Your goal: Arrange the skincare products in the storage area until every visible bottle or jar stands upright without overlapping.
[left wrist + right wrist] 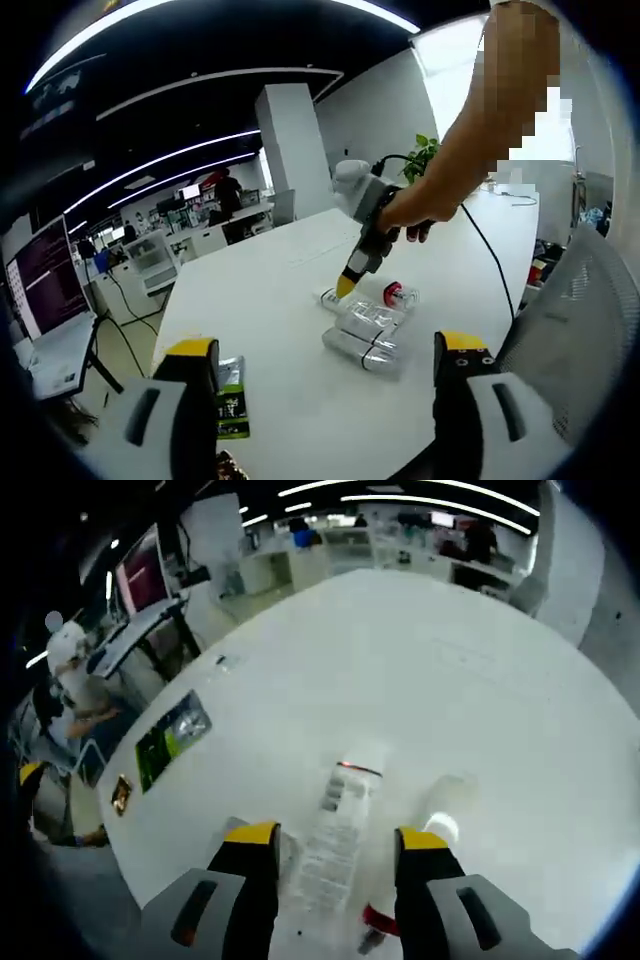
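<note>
- Left gripper view looked across a white surface (pixel 290 300); the left tool (pixel 325 375) rose from the bottom edge with its yellow-tipped jaws spread wide apart and nothing between them
- Beyond those jaws lay a cluster of silvery tubes (pixel 365 335) on their sides, touching one another; a small item with a red cap (pixel 393 293) lay just behind them; a green and black packet (pixel 232 400) lay flat beside the left jaw
- The right tool (pixel 345 287) reached in from the right, held by a hand (pixel 405 210), its yellow tip down at the far end of the tubes; whether its jaws gripped anything could not be told there
- Right gripper view looked down on the same surface (pixel 450 660); the right tool (pixel 335 845) had its jaws apart, astride a clear lying tube (pixel 335 825); the jaws did not appear closed on it
- A green packet (pixel 165 742) lay well apart to the left; a red-capped item (pixel 378 920) sat low between the jaws
</note>
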Demonstrator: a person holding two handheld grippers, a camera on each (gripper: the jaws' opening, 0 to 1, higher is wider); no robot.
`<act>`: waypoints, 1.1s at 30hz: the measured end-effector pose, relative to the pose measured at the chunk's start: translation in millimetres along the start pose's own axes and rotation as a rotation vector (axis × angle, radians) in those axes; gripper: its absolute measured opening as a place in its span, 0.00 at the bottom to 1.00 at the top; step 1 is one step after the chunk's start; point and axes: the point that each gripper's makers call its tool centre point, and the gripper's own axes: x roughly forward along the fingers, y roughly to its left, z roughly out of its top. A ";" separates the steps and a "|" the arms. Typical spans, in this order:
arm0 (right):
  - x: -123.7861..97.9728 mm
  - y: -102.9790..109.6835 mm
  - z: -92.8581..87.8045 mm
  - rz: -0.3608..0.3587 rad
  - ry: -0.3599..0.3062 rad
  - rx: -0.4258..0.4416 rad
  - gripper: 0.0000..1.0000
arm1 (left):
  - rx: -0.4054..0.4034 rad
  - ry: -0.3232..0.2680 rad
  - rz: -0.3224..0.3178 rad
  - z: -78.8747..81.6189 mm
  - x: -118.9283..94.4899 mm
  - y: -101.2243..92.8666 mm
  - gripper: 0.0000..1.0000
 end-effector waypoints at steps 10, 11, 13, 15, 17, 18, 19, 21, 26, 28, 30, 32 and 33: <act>22.1 -3.2 2.6 -0.016 0.035 0.043 0.42 | 0.010 0.054 0.006 -13.2 0.0 0.6 0.81; 24.7 0.4 2.5 -0.013 0.044 0.030 0.44 | 0.007 0.062 0.005 -15.1 0.0 0.0 0.81; 29.5 4.8 0.8 -0.013 0.062 0.007 0.46 | 0.012 0.063 0.005 -16.0 0.6 -0.4 0.81; 32.4 9.1 -2.9 -0.011 0.085 -0.023 0.46 | 0.009 0.066 -0.004 -16.5 0.8 -2.5 0.82; 35.9 12.2 -7.6 -0.014 0.109 -0.070 0.45 | -0.003 0.070 -0.018 -17.3 1.5 -4.9 0.82; 38.5 14.0 -9.7 -0.013 0.119 -0.084 0.45 | -0.008 0.073 -0.021 -17.9 1.8 -5.5 0.82; 40.0 14.3 -10.8 -0.017 0.124 -0.092 0.44 | -0.006 0.074 -0.022 -18.3 2.0 -5.6 0.82; 41.7 13.4 -15.7 -0.040 0.146 -0.115 0.39 | -0.001 0.077 -0.024 -18.6 3.5 -5.5 0.81; 43.9 12.1 -7.4 -0.029 0.134 -0.212 0.39 | -0.018 0.077 -0.039 -18.8 4.0 -8.9 0.83; 44.9 9.7 -4.8 -0.023 0.139 -0.224 0.37 | -0.026 0.076 -0.042 -18.8 4.4 -9.1 0.83; 44.9 4.8 -2.3 -0.035 0.143 -0.208 0.32 | -0.023 0.082 -0.041 -19.9 4.5 -9.0 0.83; 45.0 3.9 -0.6 -0.038 0.126 -0.181 0.29 | -0.012 0.094 -0.038 -22.4 4.6 -8.6 0.82; 45.4 3.8 0.9 -0.039 0.114 -0.172 0.29 | -0.011 0.098 -0.036 -23.4 4.5 -8.1 0.82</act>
